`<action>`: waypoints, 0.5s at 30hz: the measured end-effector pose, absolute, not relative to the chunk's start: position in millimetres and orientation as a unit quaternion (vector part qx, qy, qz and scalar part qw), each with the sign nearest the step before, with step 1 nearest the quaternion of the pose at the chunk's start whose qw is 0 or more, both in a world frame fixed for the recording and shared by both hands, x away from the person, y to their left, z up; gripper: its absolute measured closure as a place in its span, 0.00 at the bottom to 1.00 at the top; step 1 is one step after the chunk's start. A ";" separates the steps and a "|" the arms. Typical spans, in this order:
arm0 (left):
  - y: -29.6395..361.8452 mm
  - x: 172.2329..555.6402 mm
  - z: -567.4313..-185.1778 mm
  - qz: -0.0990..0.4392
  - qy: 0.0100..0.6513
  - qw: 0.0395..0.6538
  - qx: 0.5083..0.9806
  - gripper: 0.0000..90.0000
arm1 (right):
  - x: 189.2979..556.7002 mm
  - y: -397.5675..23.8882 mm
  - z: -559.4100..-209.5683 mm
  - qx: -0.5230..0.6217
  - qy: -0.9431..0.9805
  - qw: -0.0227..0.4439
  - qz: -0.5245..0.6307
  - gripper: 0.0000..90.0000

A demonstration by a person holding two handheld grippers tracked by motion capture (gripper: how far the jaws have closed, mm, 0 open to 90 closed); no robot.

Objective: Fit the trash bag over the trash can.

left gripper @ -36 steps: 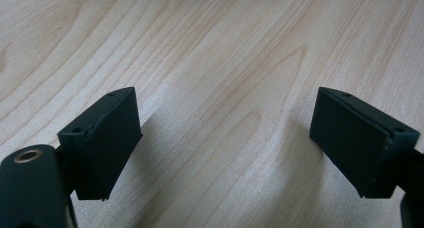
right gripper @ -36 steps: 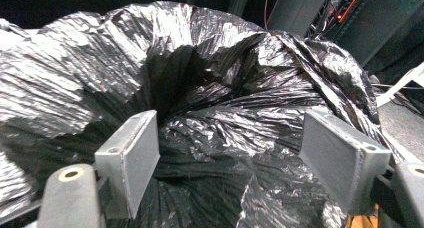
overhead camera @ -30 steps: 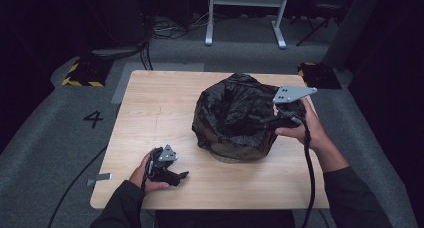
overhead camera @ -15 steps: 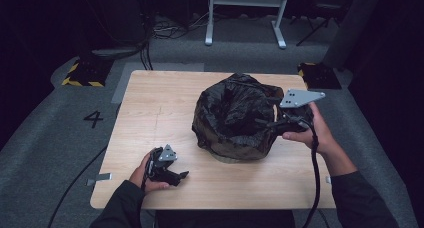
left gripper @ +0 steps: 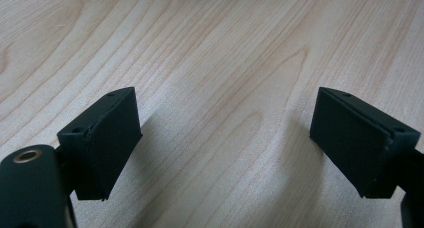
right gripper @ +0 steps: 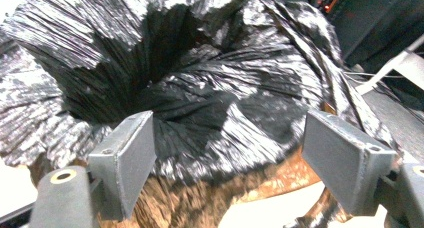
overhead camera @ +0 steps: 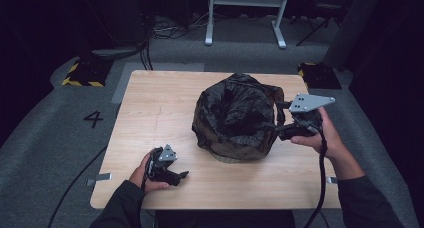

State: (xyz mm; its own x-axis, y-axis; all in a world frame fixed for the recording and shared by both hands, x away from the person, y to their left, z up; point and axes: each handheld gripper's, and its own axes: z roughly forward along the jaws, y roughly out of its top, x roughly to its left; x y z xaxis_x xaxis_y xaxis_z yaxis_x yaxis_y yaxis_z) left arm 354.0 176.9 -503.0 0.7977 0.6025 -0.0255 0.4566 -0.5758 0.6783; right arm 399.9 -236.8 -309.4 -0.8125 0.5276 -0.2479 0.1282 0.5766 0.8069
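A crumpled black plastic bag [overhead camera: 235, 118] sits over a round container at the middle of the wooden table [overhead camera: 150, 103]. My right gripper [overhead camera: 281, 120] is at the bag's right side, pointing left at it. In the right gripper view the right gripper [right gripper: 230, 138] is open and the bag [right gripper: 200, 73] lies just ahead, with a brown rim [right gripper: 285, 178] under the plastic. My left gripper [overhead camera: 179, 177] rests near the table's front left edge. The left gripper view has the left gripper [left gripper: 225, 123] open over bare wood [left gripper: 225, 53].
The table's left half and front strip are bare wood. On the grey floor are a painted number 4 [overhead camera: 93, 119], yellow-black striped blocks [overhead camera: 80, 73], a white stand [overhead camera: 245, 8] beyond the table, and cables [overhead camera: 145, 43].
My right hand and its gripper have shifted a little to the right and toward the near side, off the bag's rim. The left gripper has stayed where it was.
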 end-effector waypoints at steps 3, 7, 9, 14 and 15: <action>176.9 354.0 -503.0 0.104 0.300 0.349 0.882 0.14 | 396.9 -242.2 -309.9 0.196 0.852 0.239 0.423 0.24; 176.8 354.0 -503.0 0.104 0.300 0.349 0.881 0.14 | 393.7 -246.2 -310.8 0.195 0.852 0.241 0.422 0.24; 176.9 353.9 -502.9 0.105 0.301 0.348 0.882 0.14 | 392.5 -247.6 -311.9 0.199 0.851 0.240 0.423 0.24; 176.8 354.0 -503.0 0.105 0.300 0.349 0.881 0.14 | 389.3 -249.5 -317.1 0.195 0.854 0.240 0.418 0.24; 176.8 354.0 -503.0 0.105 0.300 0.349 0.881 0.14 | 388.6 -250.0 -317.9 0.196 0.854 0.240 0.417 0.24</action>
State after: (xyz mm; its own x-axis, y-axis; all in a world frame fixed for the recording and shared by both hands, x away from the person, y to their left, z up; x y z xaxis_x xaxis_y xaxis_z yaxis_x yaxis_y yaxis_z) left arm 354.0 176.8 -503.0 0.7977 0.6026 -0.0255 0.4566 -0.5757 0.6783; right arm 388.6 -250.0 -317.9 -0.8081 0.5351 -0.2463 0.1348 0.5751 0.8069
